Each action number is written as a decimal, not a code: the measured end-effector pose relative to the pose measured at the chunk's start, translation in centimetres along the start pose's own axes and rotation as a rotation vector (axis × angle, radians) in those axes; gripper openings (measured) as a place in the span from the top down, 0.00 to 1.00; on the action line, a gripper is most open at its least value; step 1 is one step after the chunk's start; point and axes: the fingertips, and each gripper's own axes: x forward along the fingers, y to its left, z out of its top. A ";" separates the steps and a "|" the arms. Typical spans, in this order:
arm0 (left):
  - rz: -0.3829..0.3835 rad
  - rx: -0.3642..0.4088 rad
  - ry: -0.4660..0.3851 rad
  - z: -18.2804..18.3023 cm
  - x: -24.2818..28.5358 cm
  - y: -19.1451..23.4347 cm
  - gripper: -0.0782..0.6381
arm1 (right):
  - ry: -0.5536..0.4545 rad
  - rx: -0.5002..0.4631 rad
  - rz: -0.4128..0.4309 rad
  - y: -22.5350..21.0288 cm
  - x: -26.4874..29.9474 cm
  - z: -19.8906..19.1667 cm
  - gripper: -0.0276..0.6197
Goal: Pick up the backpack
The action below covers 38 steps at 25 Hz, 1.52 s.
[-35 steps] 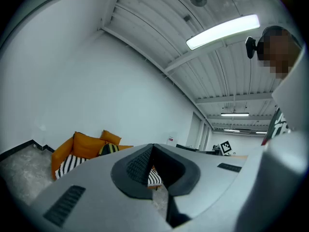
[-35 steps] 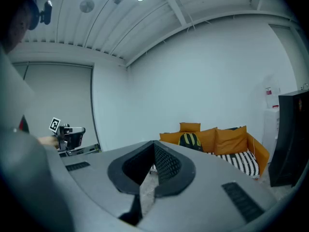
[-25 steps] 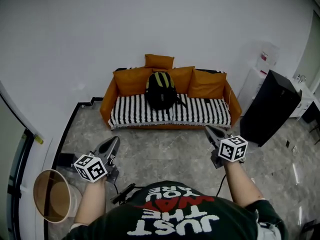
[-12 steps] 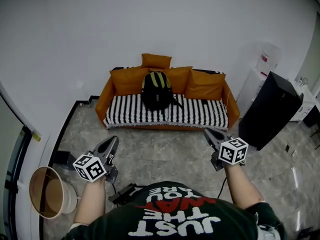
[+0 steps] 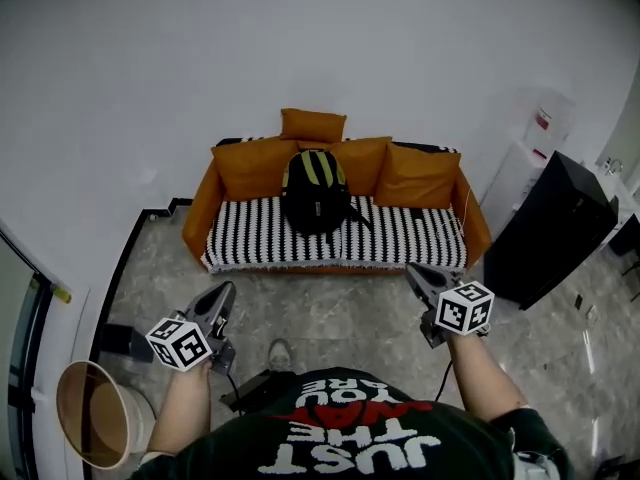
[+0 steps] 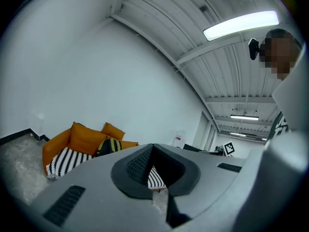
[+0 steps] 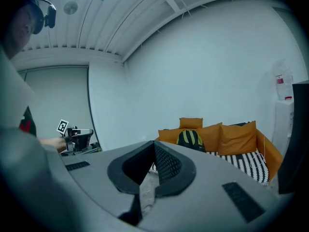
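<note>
A black backpack [image 5: 315, 190] with yellow stripes stands upright against the back cushions, at the middle of an orange sofa [image 5: 195, 218]. It also shows small in the left gripper view, the backpack [image 6: 108, 146] to the left of the jaws, and in the right gripper view, the backpack [image 7: 189, 139] just right of the jaws. My left gripper [image 5: 222, 296] and right gripper [image 5: 415, 274] are held out over the floor, well short of the sofa. In both gripper views the jaws meet at their tips, left gripper [image 6: 153, 147] and right gripper [image 7: 154, 144], holding nothing.
The sofa has a black-and-white striped seat [image 5: 400, 236] and several orange cushions. A tall black cabinet [image 5: 550, 230] and a white unit [image 5: 528, 148] stand at its right. A round wooden bin [image 5: 88, 428] and a black object [image 5: 115, 340] sit on the marble floor at left.
The sofa and backpack have grown a little larger and sit lower in the head view: I have moved nearer to them. Both grippers have stayed shut.
</note>
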 end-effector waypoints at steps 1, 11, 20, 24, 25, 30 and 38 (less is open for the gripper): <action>-0.009 -0.003 0.000 0.5 1.4 2.0 0.88 | -0.001 -0.003 -0.008 -0.5 2.0 0.5 0.92; -0.143 0.018 0.021 12.1 16.8 20.1 0.88 | -0.066 0.018 -0.057 -4.2 22.7 9.8 0.92; -0.177 -0.022 0.059 13.2 27.0 26.8 0.88 | -0.024 0.025 -0.065 -10.5 32.0 11.5 0.92; -0.153 -0.028 0.091 11.8 31.8 28.8 0.88 | -0.006 0.037 -0.031 -15.3 35.5 11.9 0.92; -0.137 -0.024 0.100 11.6 33.1 29.3 0.87 | 0.003 0.037 -0.016 -16.7 36.4 12.1 0.92; -0.037 -0.048 0.110 10.8 40.0 30.2 0.88 | 0.062 0.022 0.056 -24.5 40.4 13.7 0.92; 0.025 -0.101 0.175 8.5 47.9 31.2 0.87 | 0.153 0.029 0.144 -31.5 46.4 13.5 0.91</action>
